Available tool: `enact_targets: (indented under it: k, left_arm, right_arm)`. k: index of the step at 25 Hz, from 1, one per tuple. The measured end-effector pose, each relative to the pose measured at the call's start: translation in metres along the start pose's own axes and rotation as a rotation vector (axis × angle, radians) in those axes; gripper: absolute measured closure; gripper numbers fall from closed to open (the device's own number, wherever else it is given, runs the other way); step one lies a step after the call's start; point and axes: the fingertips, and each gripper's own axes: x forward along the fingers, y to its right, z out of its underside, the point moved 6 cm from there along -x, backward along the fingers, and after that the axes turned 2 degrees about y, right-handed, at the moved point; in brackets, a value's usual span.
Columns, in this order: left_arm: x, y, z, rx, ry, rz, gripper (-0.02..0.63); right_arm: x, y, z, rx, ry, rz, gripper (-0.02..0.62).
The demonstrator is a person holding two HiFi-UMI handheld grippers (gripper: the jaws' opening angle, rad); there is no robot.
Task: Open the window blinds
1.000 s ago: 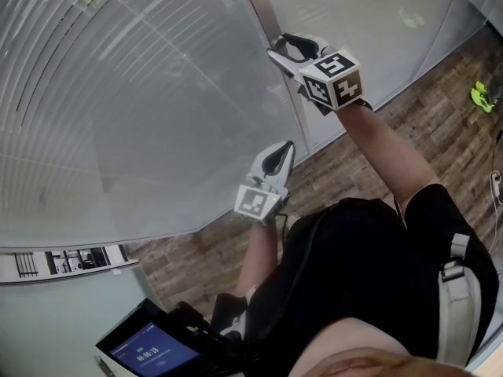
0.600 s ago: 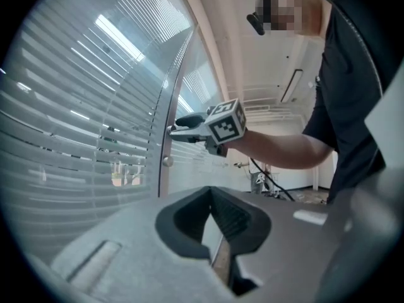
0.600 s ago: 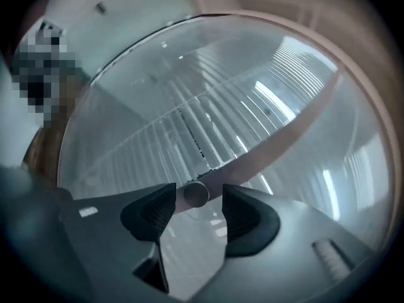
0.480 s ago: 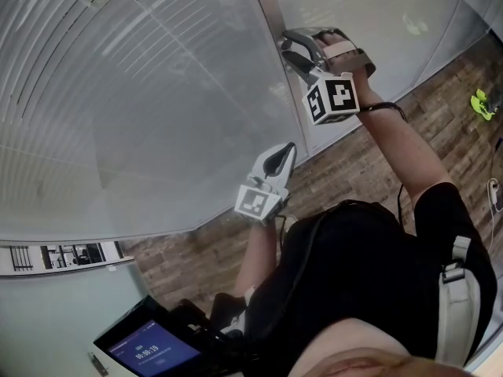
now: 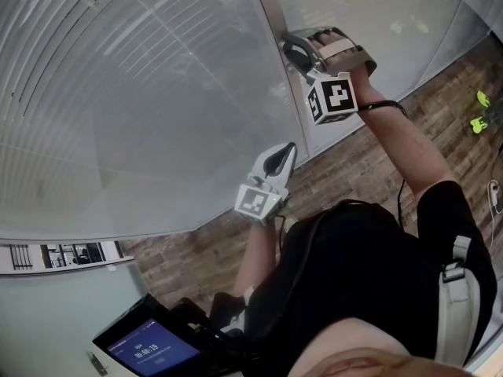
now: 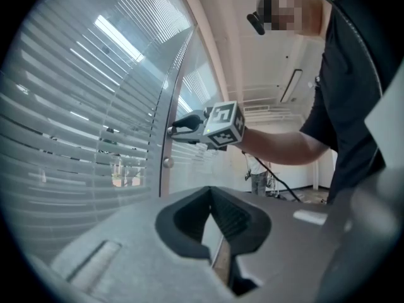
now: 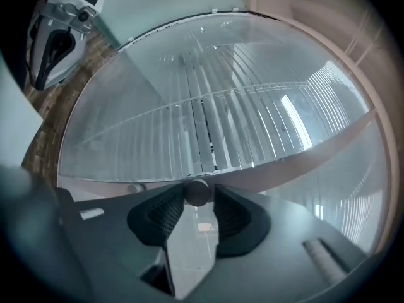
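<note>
Slatted blinds point(image 5: 118, 93) hang closed behind the glass, beside a metal frame post point(image 5: 271, 22). My right gripper point(image 5: 292, 47) is raised to that post. In the right gripper view its jaws point(image 7: 197, 201) are closing on a small round blinds knob point(image 7: 197, 189), and both pads touch it. Seen from the left gripper view, the right gripper point(image 6: 173, 130) sits at the post above a second small knob point(image 6: 167, 163). My left gripper point(image 5: 288, 151) hovers lower, a little off the glass, shut with nothing in it point(image 6: 211, 191).
A wood-pattern floor point(image 5: 354, 171) runs along the glass wall. A device with a lit screen point(image 5: 149, 348) hangs at my lower left. Green objects point(image 5: 479, 100) lie on the floor at far right. Another person point(image 6: 262, 182) stands far back.
My right gripper has rolled about its own axis at the post, so its marker cube now hangs below the hand. The left gripper has stayed where it was.
</note>
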Motion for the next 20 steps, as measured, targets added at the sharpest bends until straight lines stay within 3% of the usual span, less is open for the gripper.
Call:
enact_targets:
  k: [1, 6, 9, 20]
  left_arm:
    - [0.0, 0.0, 0.0, 0.001, 0.001, 0.0, 0.603]
    - [-0.001, -0.002, 0.0, 0.006, 0.002, -0.001, 0.603]
    - [-0.002, -0.001, 0.001, 0.004, 0.002, -0.001, 0.603]
    - [-0.001, 0.0, 0.004, 0.004, -0.006, 0.001, 0.603]
  right_arm:
    - [0.001, -0.001, 0.0, -0.009, -0.005, -0.004, 0.466]
    - [0.001, -0.003, 0.0, -0.003, -0.015, -0.001, 0.466]
    - [0.001, -0.002, 0.001, 0.052, -0.006, -0.003, 0.466]
    - [-0.002, 0.012, 0.008, 0.65, 0.073, -0.034, 0.463]
